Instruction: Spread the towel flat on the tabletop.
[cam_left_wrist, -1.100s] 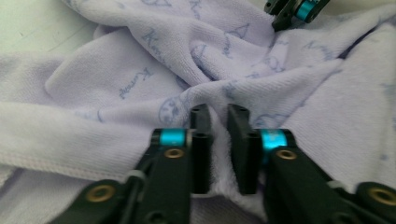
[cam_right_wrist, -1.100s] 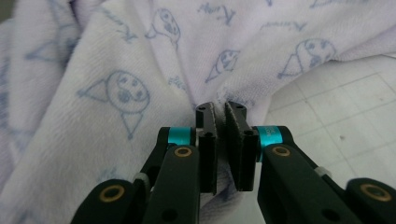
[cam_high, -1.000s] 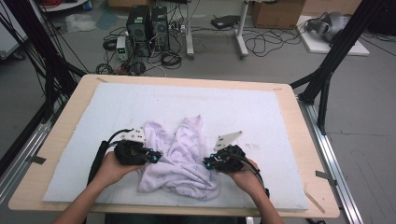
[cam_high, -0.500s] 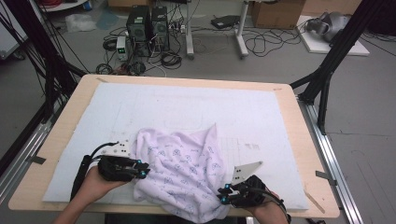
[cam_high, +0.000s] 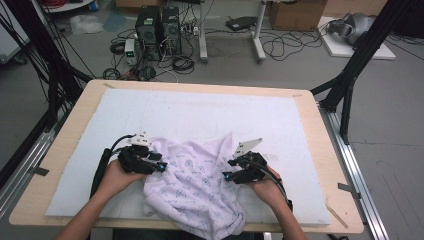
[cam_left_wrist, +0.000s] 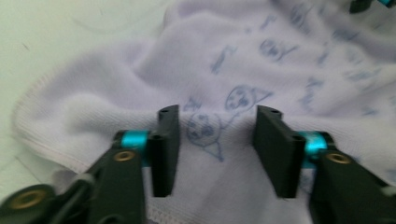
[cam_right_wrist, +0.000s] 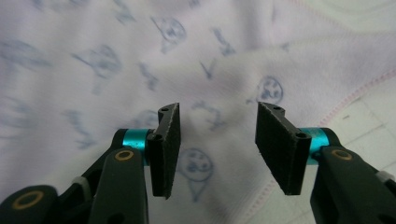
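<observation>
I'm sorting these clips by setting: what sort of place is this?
Probably a lab or workshop, not a home: desktop computer towers and loose cables on the floor, black metal frame around a padded table.

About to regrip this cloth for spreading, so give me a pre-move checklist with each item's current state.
1. Left tool jaws apart, having just opened, nothing pinched: ok.
2. Right tool jaws apart, having just opened, nothing pinched: ok.
3. Cloth flat: not ok, rumpled.
4. Cloth fully on table: not ok, near edge hangs over the front.
5. Hem in reach of left tool: ok, stitched edge beside its jaws.
6. Which way up the cloth lies: cannot tell.
</observation>
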